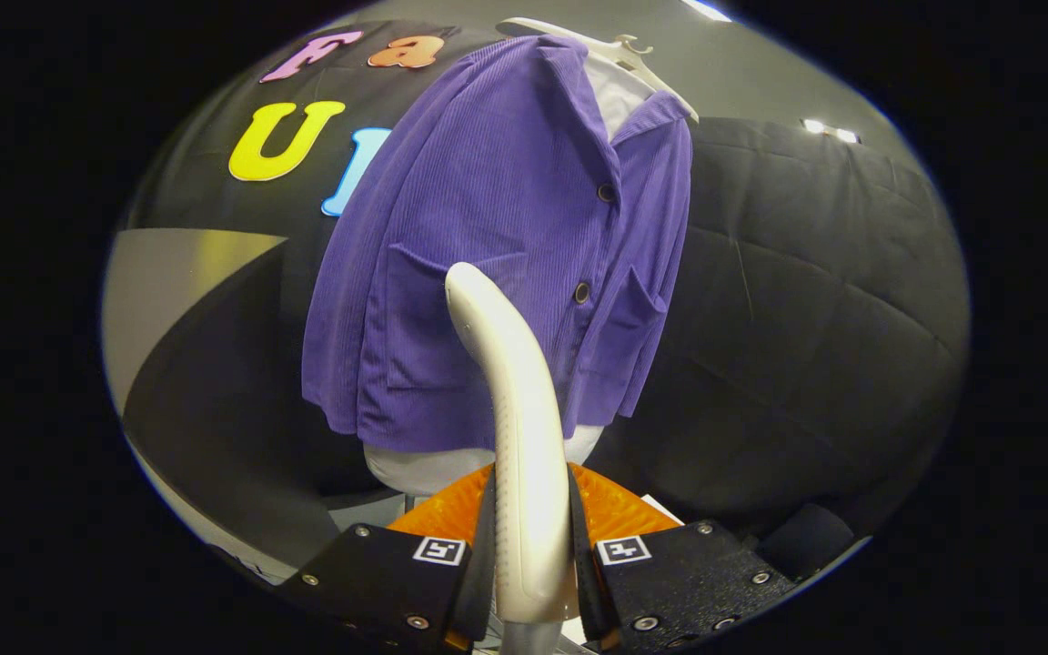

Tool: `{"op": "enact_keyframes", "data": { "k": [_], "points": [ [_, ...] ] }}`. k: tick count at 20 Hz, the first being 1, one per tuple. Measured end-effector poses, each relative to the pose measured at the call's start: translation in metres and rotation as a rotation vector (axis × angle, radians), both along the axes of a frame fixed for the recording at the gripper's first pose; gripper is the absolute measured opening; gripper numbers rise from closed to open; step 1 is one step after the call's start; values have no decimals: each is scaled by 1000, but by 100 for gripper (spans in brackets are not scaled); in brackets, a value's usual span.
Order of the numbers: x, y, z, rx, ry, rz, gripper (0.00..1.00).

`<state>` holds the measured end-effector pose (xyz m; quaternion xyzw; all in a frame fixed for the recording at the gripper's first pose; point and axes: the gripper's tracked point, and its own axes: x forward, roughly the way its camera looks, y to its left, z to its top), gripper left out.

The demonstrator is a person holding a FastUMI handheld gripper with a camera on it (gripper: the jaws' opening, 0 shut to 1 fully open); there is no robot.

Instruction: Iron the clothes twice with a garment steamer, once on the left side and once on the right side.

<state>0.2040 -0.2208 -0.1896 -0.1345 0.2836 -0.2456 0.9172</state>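
Black padded cloth (806, 300) lines the booth behind everything, with a pale grey ceiling above it and small bright lights (829, 130) set into that ceiling. Against this backdrop hangs a purple ribbed corduroy jacket (497, 246) on a white plastic hanger (615, 50), worn over a light grey garment (433, 468) whose hem shows below the jacket's lower edge and whose collar shows at the neck. The jacket has two dark buttons down its front, one near the collar and one lower, and patch pockets on both front panels.

The gripper (530, 555) is closed narrowly on a cream-white curved handle of a garment steamer (515, 400), with both fingers pressing on the handle's sides. The steamer rises from between the fingers and bends toward the jacket, its rounded top lying in front of the jacket's lower front panel, just beside the lower button. Whether it touches the fabric cannot be told.
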Motion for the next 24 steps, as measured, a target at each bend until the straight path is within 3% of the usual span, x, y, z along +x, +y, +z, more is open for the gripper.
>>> {"op": "enact_keyframes", "data": {
  "k": [6,9,24],
  "points": [
    [-20,4,-38,20,63,19,38],
    [-37,7,-31,25,51,34,38],
    [-89,-48,189,-12,-393,-98,38]
  ]
}}
